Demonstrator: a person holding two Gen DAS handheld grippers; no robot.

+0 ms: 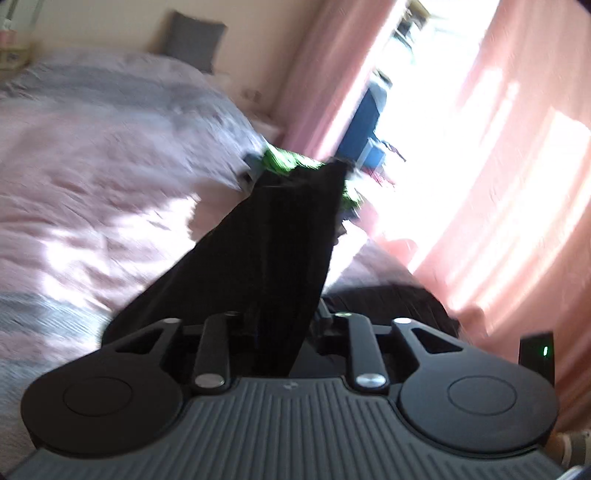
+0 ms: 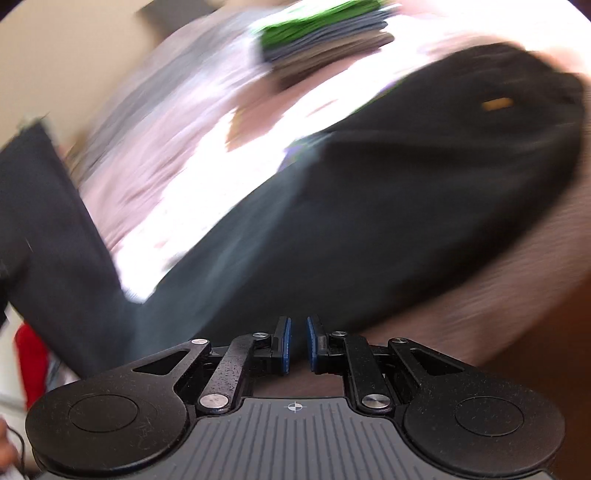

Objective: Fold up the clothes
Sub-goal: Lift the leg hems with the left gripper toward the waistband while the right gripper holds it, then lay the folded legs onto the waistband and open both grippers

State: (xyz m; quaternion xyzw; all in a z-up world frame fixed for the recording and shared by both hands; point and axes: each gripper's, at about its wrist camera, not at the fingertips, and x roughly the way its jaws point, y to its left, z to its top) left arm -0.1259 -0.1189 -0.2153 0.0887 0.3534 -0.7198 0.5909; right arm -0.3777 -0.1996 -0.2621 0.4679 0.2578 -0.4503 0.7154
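Pink bedding covers the bed (image 1: pixel 92 177) beneath both grippers. A black garment (image 2: pixel 369 192) lies across it ahead of the right gripper (image 2: pixel 297 341), whose jaws stand nearly closed on nothing. The left gripper (image 1: pixel 280 325) has black cloth rising from between its jaws, hiding them, so their grip cannot be told. Folded clothes (image 2: pixel 325 33) are stacked beyond, pink curtains (image 1: pixel 498 166) to the right.

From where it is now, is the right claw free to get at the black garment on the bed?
Probably yes. The right claw is nearly shut with nothing between its pads, and the black garment lies spread on the bed straight ahead with nothing in between. It would need to open first.
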